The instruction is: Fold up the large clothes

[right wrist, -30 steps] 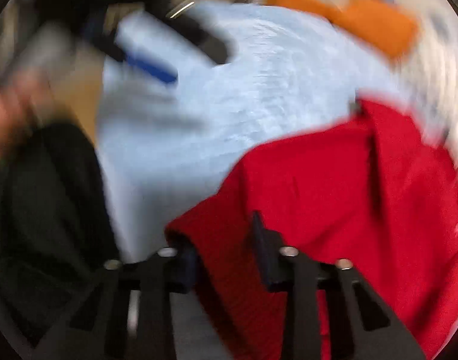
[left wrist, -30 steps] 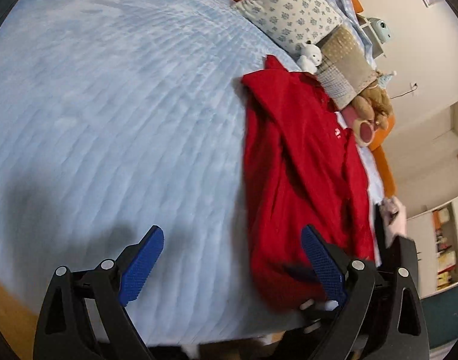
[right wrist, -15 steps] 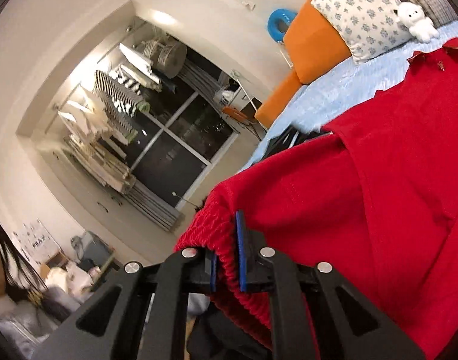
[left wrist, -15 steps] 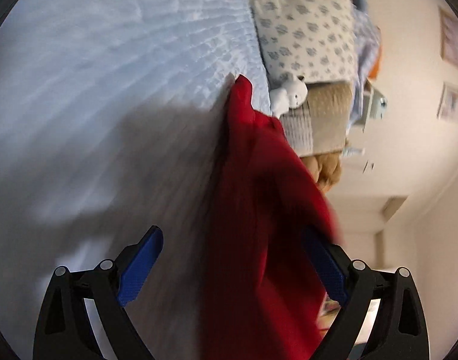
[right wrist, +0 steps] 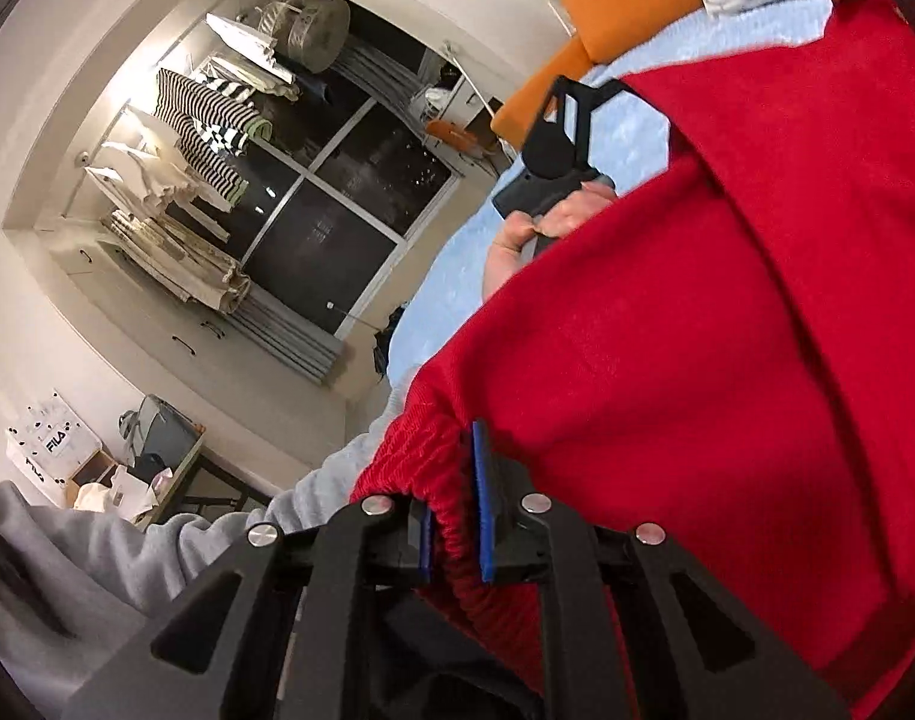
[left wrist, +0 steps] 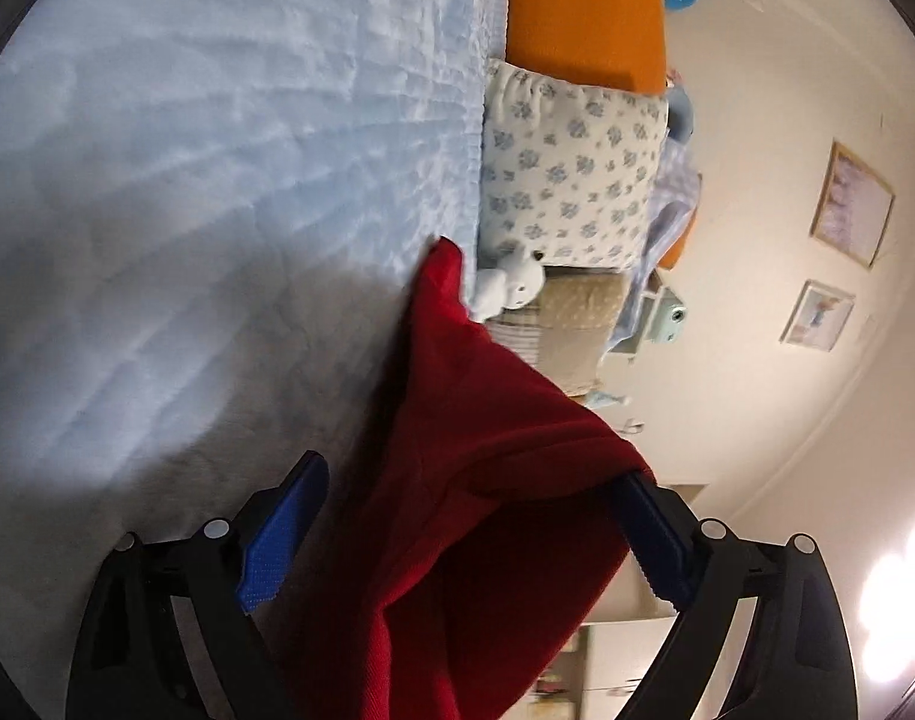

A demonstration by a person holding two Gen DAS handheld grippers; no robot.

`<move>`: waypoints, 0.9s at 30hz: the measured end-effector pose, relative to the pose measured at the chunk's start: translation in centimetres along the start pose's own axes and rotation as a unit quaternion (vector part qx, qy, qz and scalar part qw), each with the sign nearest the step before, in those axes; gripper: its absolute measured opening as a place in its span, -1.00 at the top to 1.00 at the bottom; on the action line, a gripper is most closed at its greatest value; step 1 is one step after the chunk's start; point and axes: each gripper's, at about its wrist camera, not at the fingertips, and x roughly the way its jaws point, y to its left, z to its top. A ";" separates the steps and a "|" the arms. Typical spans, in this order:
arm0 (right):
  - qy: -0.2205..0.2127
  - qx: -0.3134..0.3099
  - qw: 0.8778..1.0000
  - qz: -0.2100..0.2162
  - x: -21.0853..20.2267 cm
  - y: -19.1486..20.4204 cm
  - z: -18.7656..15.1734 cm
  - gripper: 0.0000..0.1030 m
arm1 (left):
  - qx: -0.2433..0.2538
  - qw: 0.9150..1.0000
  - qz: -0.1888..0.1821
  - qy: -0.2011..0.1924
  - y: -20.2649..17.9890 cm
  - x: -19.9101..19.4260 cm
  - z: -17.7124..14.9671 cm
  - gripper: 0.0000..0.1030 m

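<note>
Lifted since before, red knit garment (right wrist: 727, 312), ribbed hem pinched by right gripper (right wrist: 454, 516), left gripper (left wrist: 463, 546) spread.

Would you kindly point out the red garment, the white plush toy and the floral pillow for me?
red garment (left wrist: 493, 480), left wrist view, on its hanging middle fold.
white plush toy (left wrist: 511, 287), left wrist view, on its body.
floral pillow (left wrist: 577, 180), left wrist view, on the middle of its patterned face.

The right gripper (right wrist: 454, 510) is clamped on a ribbed hem. The left gripper (left wrist: 466, 531) stands wide, cloth between its pads. A grey sleeve (right wrist: 175, 546) reaches to the left hand (right wrist: 535, 234) on its handle.
</note>
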 end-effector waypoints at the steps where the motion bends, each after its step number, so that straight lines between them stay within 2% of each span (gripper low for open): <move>1: 0.002 0.001 1.000 -0.001 0.1 -0.1 -0.1 0.78 | 0.006 1.000 0.002 -0.005 -0.2 -0.2 -0.2 -0.80; 3: 0.007 0.002 1.000 -0.003 0.2 -0.2 0.0 0.78 | 0.020 0.999 0.013 -0.025 -0.6 -1.2 -0.6 -0.81; 4: 0.007 0.002 1.000 -0.004 0.0 -0.1 0.1 0.76 | 0.024 0.999 0.029 -0.030 -0.7 -1.7 -1.0 -0.81; 5: 0.006 0.000 1.000 -0.006 -0.1 -0.1 0.2 0.76 | 0.025 0.998 0.060 -0.027 -0.5 -2.2 -1.4 -0.81; 6: 0.005 -0.001 1.000 -0.007 -0.2 -0.2 0.1 0.76 | 0.027 0.997 0.068 -0.020 -0.5 -2.4 -1.6 -0.81; 9: 0.004 0.004 1.000 -0.004 -0.3 -0.3 0.2 0.76 | 0.048 0.994 0.087 -0.035 -1.5 -3.7 -2.2 -0.81; 10: 0.006 0.004 1.000 -0.004 -0.2 -0.3 0.1 0.76 | 0.058 0.994 0.080 -0.046 -2.0 -4.2 -2.2 -0.82; 11: 0.008 0.003 1.000 -0.005 -0.1 -0.3 0.1 0.76 | 0.070 0.993 0.077 -0.047 -2.6 -4.2 -2.0 -0.86; 12: 0.008 0.003 1.000 -0.005 -0.1 -0.3 0.1 0.76 | 0.091 0.991 0.088 -0.035 -3.4 -3.7 -1.7 -0.87; 14: 0.008 0.003 1.000 -0.005 0.0 -0.3 0.1 0.76 | 0.118 0.982 0.150 -0.001 -3.7 -1.6 -1.1 -0.88; 16: 0.005 0.002 1.000 -0.003 -0.2 -0.3 0.1 0.76 | 0.119 0.971 0.203 0.033 -2.8 0.5 -0.7 -0.87; 17: 0.003 0.001 1.000 -0.002 -0.4 -0.2 0.1 0.76 | 0.131 0.966 0.220 0.036 -3.0 1.2 -0.8 -0.88; 19: -0.008 0.001 1.000 0.008 -1.0 -0.3 0.2 0.76 | 0.158 0.957 0.239 0.044 -3.9 2.3 -1.0 -0.91; 21: -0.019 0.009 0.999 0.023 -1.6 -0.5 0.4 0.76 | 0.160 0.955 0.245 0.049 -4.4 3.4 -0.5 -0.87; 22: -0.025 0.011 0.999 0.029 -1.9 -0.6 0.4 0.76 | 0.155 0.954 0.251 0.043 -4.4 3.7 -0.2 -0.74; 23: -0.030 0.011 0.999 0.033 -2.2 -0.6 0.5 0.76 | 0.147 0.954 0.257 0.039 -4.5 3.8 0.2 0.09; 24: -0.036 0.011 0.999 0.034 -2.5 -0.5 0.6 0.76 | 0.138 0.955 0.260 0.042 -4.4 4.0 0.4 0.55; 25: -0.047 0.012 0.998 0.034 -3.0 -0.5 0.6 0.76 | 0.125 0.957 0.260 0.043 -4.4 4.2 0.8 0.54; 26: -0.052 0.014 0.998 0.035 -3.3 -0.5 0.6 0.75 | 0.123 0.957 0.259 0.039 -4.9 4.3 0.8 0.61; 27: -0.059 0.017 0.997 0.036 -3.7 -0.5 0.5 0.75 | 0.140 0.952 0.267 0.042 -5.9 4.9 0.5 0.64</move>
